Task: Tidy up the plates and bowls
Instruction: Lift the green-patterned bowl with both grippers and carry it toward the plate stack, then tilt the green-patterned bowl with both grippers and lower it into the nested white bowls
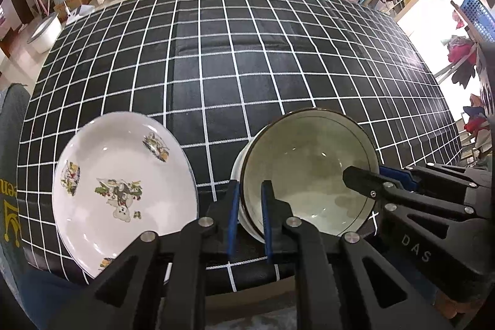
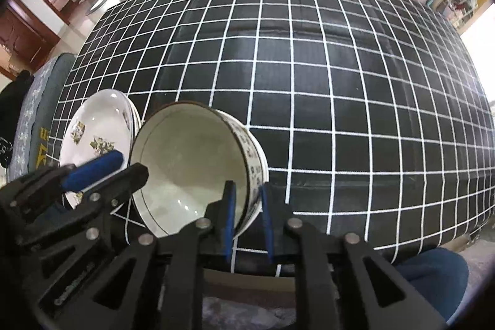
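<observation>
- Bowl [image 1: 306,175] sat near the front edge of the checked tabletop [image 1: 247,57], just right of the stacked plates [image 1: 123,184].
- Left gripper [image 1: 250,190] straddled the bowl's left rim — pads looked slightly off the wall, not clamped.
- Right gripper [image 2: 246,190] straddled the right rim, also slightly apart.

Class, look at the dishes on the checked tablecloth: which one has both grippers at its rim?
The bowl: the left gripper and right gripper each straddle its rim. The flowered plate beside it has none.
</observation>
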`<action>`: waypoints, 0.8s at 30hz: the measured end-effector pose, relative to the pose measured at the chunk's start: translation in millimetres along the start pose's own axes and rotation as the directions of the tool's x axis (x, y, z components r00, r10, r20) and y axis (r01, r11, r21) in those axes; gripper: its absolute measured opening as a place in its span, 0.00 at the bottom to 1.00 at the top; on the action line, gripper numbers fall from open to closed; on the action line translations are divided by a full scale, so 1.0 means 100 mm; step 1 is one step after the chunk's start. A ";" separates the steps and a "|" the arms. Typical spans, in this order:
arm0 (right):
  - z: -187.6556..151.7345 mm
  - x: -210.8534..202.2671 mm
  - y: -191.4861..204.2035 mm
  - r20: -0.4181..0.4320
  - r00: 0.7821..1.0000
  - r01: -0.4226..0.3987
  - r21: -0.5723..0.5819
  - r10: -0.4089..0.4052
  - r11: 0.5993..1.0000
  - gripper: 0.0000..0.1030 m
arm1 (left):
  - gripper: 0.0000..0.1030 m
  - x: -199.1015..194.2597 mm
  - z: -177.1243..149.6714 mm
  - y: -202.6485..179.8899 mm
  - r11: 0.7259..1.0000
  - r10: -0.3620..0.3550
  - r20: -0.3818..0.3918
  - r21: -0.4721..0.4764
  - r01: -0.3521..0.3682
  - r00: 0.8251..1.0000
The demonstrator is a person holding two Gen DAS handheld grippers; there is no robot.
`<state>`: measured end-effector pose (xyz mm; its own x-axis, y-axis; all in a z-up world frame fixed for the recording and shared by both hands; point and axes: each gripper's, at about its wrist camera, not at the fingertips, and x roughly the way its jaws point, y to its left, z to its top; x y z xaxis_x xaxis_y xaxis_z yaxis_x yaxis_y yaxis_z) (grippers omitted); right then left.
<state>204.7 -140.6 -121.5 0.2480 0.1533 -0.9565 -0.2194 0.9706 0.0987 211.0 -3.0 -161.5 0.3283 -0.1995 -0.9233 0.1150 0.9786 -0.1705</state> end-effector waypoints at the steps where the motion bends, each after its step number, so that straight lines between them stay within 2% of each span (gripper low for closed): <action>1: 0.00 -0.02 -0.01 0.005 1.000 0.003 -0.002 -0.003 1.000 0.20 | 0.21 -0.02 0.00 0.00 1.000 -0.009 0.005 0.002 0.009 1.000; 3: -0.01 -0.06 -0.02 0.015 1.000 0.001 0.002 -0.001 1.000 0.28 | 0.30 -0.09 0.00 -0.01 1.000 -0.009 0.022 0.010 0.009 1.000; 5: -0.02 -0.12 -0.04 0.030 1.000 -0.008 0.004 0.008 1.000 0.47 | 0.36 -0.15 -0.01 -0.02 1.000 0.003 0.043 0.025 -0.004 0.999; 8: -0.04 -0.23 -0.07 0.069 0.998 -0.011 0.008 0.011 1.000 0.60 | 0.45 -0.22 -0.01 -0.01 1.000 0.001 0.058 0.025 -0.002 0.998; 16: -0.07 -0.44 -0.22 0.142 0.990 0.003 0.039 -0.008 0.999 0.77 | 0.62 -0.37 -0.03 0.05 1.000 -0.022 0.087 0.001 0.022 0.996; 18: -0.06 -0.41 -0.27 0.150 0.989 0.002 0.059 -0.011 0.998 0.80 | 0.71 -0.40 -0.04 0.08 1.000 -0.026 0.095 -0.007 0.027 0.995; 20: -0.04 -0.34 -0.30 0.136 0.991 -0.002 0.081 -0.009 0.997 0.81 | 0.75 -0.41 -0.03 0.11 1.000 -0.014 0.103 -0.019 0.016 0.995; 24: 0.00 -0.15 -0.34 0.084 0.996 -0.005 0.109 -0.004 0.994 0.82 | 0.75 -0.31 0.02 0.16 0.999 -0.029 0.076 -0.038 0.032 0.997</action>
<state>208.0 -175.6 -110.5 0.3273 0.1644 -0.9305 -0.1169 0.9842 0.1327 204.9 18.6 -134.9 0.3954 -0.2314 -0.8889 0.0894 0.9728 -0.2135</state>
